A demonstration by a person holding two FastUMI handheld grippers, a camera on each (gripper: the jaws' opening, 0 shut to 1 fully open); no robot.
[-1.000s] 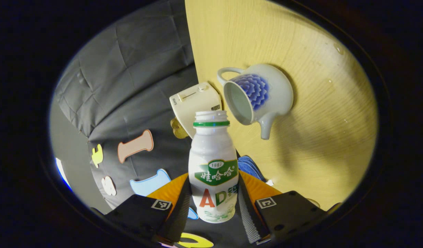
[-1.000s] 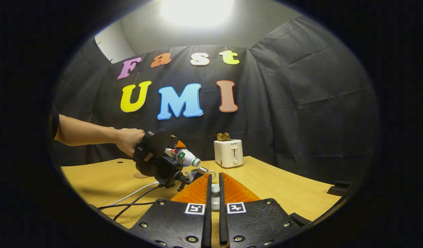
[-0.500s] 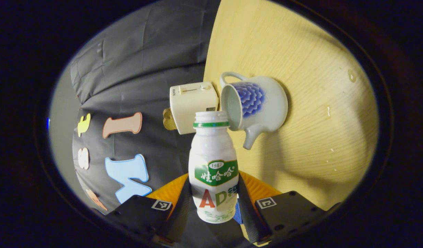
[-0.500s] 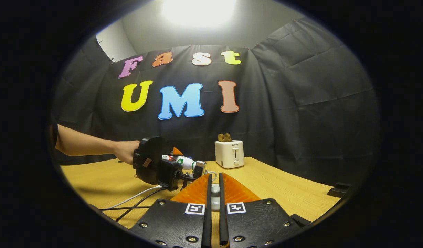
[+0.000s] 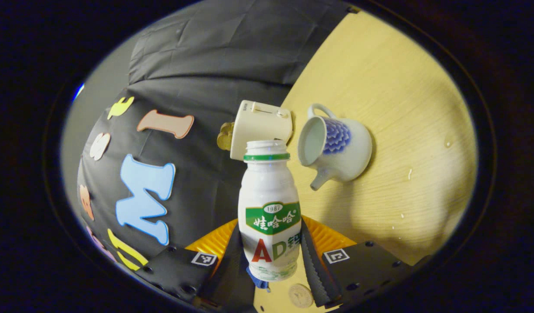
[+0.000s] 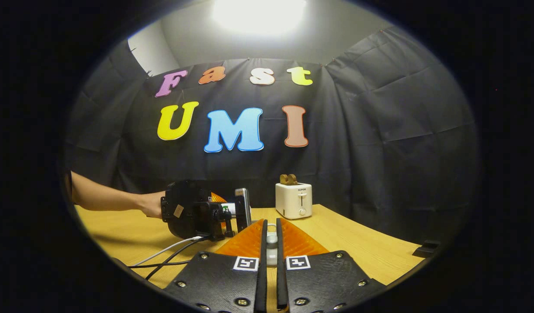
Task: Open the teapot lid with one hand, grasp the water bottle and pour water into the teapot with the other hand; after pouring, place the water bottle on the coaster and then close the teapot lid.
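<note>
Left gripper view: rolled sideways, close above the table [image 5: 379, 87], facing the toaster [image 5: 260, 130].
Right gripper view: level, farther back, facing the toaster [image 6: 293, 200].
Shared: toaster, table.

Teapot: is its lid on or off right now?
Off. In the left gripper view the teapot shows a bare open mouth. The right claw is shut on a small pale knob, likely the lid.

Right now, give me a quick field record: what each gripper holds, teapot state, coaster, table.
left gripper: shut on the water bottle, cap off, neck pointing toward the toaster
right gripper: shut on the teapot lid, by its knob
teapot: lid off, mouth open, standing on the table beside the toaster
coaster: partly seen below the bottle's base
spills: a few droplets on the table near the teapot
bottle contents: cannot tell
</note>
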